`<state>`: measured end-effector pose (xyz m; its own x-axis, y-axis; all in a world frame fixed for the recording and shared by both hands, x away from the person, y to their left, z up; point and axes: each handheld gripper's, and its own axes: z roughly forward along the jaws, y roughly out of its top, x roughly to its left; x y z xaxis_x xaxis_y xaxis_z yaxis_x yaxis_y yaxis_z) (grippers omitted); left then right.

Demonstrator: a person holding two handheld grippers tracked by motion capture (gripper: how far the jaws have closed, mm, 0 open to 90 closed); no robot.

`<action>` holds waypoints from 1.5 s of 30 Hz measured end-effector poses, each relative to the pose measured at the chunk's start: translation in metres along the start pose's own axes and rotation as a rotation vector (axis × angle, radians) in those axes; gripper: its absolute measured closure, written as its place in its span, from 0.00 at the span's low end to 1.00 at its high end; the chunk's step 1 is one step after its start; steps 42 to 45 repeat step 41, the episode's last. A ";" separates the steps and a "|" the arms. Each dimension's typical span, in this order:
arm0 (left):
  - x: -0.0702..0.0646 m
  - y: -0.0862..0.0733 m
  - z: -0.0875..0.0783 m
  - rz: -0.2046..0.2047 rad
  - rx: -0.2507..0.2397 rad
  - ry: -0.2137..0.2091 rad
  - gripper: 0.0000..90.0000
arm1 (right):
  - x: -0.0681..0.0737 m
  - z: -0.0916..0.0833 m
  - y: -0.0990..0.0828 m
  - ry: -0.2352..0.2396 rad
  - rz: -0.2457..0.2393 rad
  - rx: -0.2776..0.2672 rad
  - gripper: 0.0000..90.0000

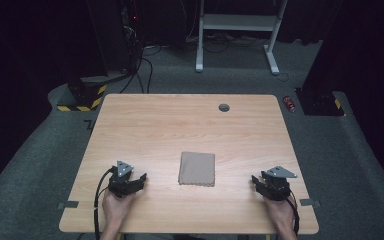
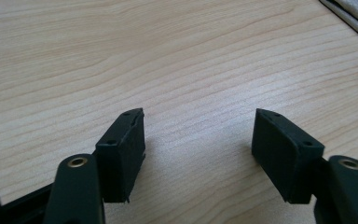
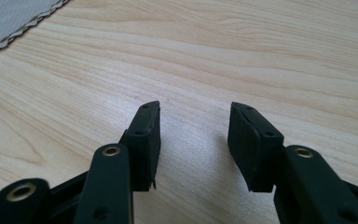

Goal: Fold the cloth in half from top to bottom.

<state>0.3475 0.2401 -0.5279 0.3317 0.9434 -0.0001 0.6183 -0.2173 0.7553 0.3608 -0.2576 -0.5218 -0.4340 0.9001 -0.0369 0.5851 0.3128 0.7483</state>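
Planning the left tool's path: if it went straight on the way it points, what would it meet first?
Probably bare light wooden table; the folded grey-brown cloth lies off to the side of the open left tool, though depth is unclear.

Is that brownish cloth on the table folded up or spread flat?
Folded: the cloth forms a compact rectangle, with stacked layers at its edge in the left gripper view.

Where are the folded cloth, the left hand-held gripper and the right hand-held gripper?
folded cloth (image 1: pixel 197 168), high view, middle of its top face.
left hand-held gripper (image 1: pixel 139 179), high view, midway between its fingertips.
right hand-held gripper (image 1: pixel 258 177), high view, midway between its fingertips.
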 end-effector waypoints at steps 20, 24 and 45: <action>-0.003 0.000 0.000 0.000 0.008 0.000 0.31 | -0.003 0.002 0.000 0.004 0.027 0.026 0.42; -0.004 0.000 0.000 0.000 0.007 0.000 0.31 | -0.003 0.002 0.000 0.006 0.026 0.027 0.41; -0.006 0.000 0.000 -0.013 0.008 0.002 0.31 | -0.003 0.002 0.001 0.008 0.025 0.029 0.41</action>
